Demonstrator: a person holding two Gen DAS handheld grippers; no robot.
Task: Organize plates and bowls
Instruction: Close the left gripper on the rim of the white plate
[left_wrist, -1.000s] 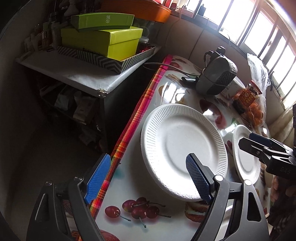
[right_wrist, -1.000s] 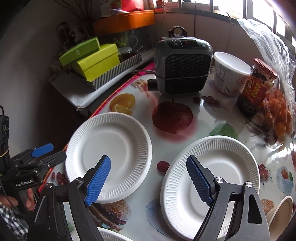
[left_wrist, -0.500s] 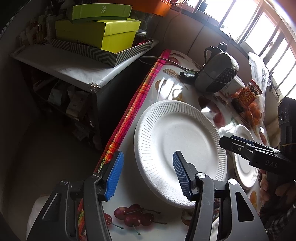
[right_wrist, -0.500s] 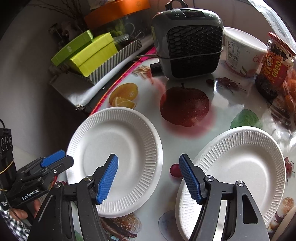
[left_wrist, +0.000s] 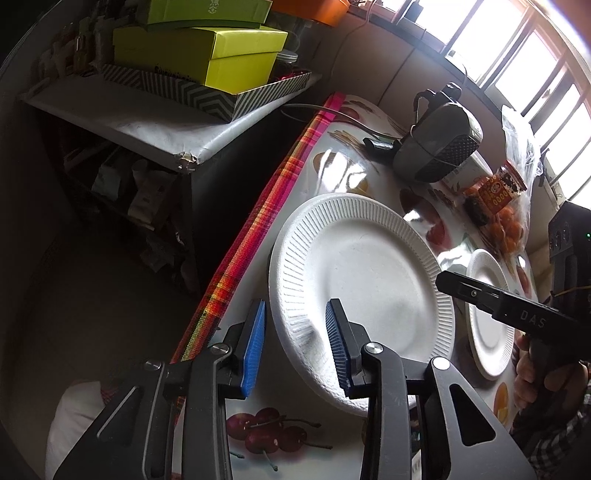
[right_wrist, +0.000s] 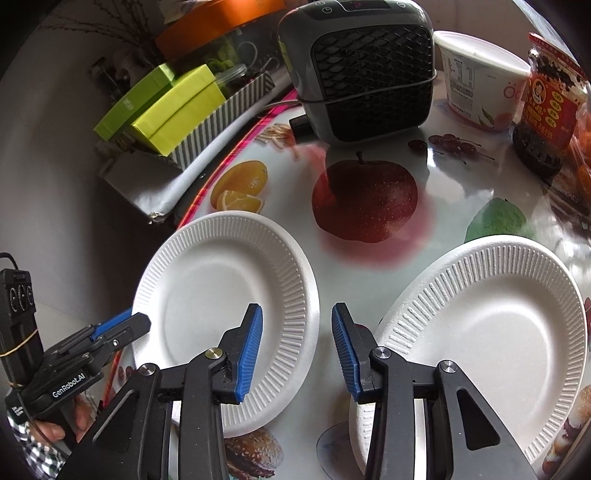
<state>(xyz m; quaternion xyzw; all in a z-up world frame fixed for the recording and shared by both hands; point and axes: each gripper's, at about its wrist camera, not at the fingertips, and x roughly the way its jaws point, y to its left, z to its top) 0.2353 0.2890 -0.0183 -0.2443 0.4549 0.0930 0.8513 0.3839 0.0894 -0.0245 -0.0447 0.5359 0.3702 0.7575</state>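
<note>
Tools first: the left tool (left_wrist: 293, 345) straddles the near rim of the left plate (left_wrist: 365, 280), one blue pad outside the rim and one over the plate's well; its jaws have just been closing, yet a gap shows on either side of the rim, so nothing is gripped. The right tool (right_wrist: 297, 347) has likewise just been closing, and its pads stand over the bare strip of tabletop (right_wrist: 443, 192) between the left plate and the right plate (right_wrist: 491, 317), the right-hand pad just at that plate's rim, holding nothing. Taking the heater (right_wrist: 360, 66) as landmark, both plates lie on the near side of it, one to each side of the printed apple. To do this step well, I judge each tool should pinch only the ribbed rim, gently, since thin foam will likely buckle, then lift one plate to stack it on the other. Right of the heater stand a white tub (right_wrist: 476, 77) and a red-labelled jar (right_wrist: 546, 114), well clear. The left plate lies close to the tabletop's edge, so a sideways shove could push it off.
</note>
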